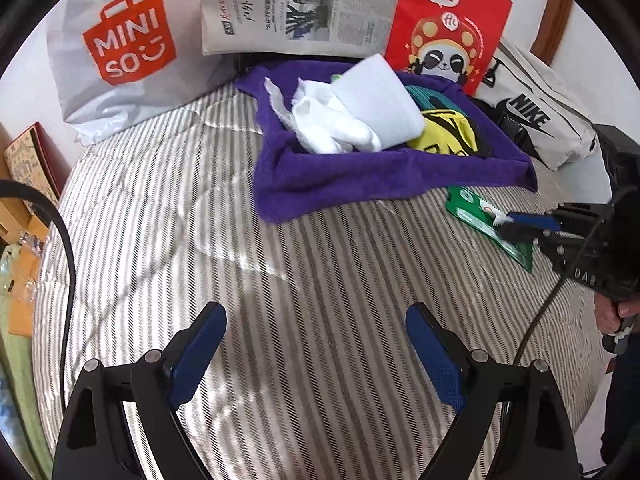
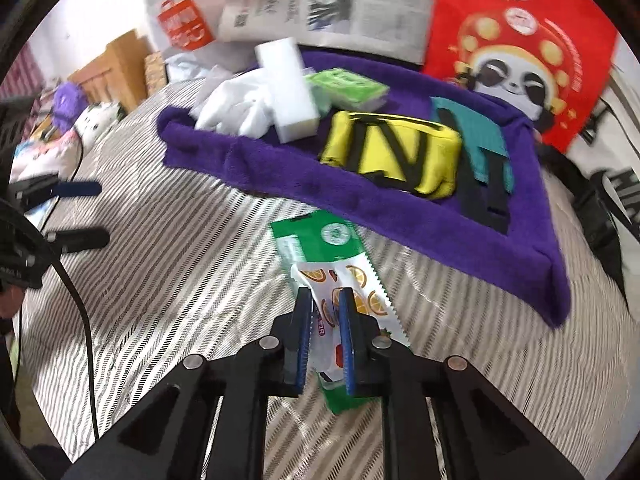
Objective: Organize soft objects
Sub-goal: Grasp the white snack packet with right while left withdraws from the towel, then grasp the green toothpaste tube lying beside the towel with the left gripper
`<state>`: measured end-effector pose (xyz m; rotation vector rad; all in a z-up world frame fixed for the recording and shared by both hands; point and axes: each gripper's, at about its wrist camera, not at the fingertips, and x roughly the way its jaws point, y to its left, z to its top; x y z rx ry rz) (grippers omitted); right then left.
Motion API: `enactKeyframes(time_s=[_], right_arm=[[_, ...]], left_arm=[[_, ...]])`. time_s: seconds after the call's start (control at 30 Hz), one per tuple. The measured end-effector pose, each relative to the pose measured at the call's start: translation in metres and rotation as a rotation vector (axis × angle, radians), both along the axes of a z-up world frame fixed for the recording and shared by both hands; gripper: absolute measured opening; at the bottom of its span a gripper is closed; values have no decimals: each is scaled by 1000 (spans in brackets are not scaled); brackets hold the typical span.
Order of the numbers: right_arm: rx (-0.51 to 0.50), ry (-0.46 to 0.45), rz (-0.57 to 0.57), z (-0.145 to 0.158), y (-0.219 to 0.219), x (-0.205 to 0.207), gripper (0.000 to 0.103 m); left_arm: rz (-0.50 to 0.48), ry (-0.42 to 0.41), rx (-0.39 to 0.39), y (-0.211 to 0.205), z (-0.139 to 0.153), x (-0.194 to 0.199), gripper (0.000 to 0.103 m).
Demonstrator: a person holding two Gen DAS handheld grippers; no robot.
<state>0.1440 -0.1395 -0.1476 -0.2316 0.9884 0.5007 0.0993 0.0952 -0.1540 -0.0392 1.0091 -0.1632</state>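
A purple towel-lined tray lies on the striped bed. In it are a white foam block, white crumpled cloth, a yellow pouch, a teal item and a green pack. My right gripper is shut on a white snack packet with orange slices, over a green packet. My left gripper is open and empty above the bed, in front of the tray.
Behind the tray stand a white MINISO bag, a newspaper bag, a red panda bag and a white Nike bag. Cardboard boxes sit at the left. A black cable hangs left.
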Motion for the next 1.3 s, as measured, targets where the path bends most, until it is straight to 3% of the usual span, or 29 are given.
enactKeyframes(time_s=[0.2, 0.33, 0.43, 0.5, 0.6, 0.73, 0.83, 1.0, 1.1, 1.3], right_arm=[[34, 28, -101, 4, -33, -3, 12], [42, 45, -103, -1, -38, 0, 13], [30, 45, -87, -4, -35, 2, 30], [-6, 16, -75, -4, -33, 0, 47], [-45, -39, -52, -2, -33, -3, 62], [-47, 8, -49, -14, -37, 6, 63], [10, 25, -54, -17, -43, 7, 64], [28, 43, -38, -11, -40, 0, 28], [31, 55, -51, -9, -43, 0, 17], [86, 73, -145, -1, -70, 5, 6]], left_arm=[[-29, 23, 7, -13, -3, -5, 91], [-31, 37, 6, -21, -5, -3, 91], [-37, 41, -5, -26, -4, -3, 91], [-45, 44, 0, -30, -4, -3, 91], [-50, 49, 16, -33, -4, -4, 91], [-42, 60, 4, -31, -6, -3, 91], [-42, 61, 1, -31, -6, -3, 91], [-49, 74, 17, -34, -8, -3, 91], [-54, 82, 17, -37, -9, -2, 91], [-70, 88, 31, -43, -10, -3, 91]])
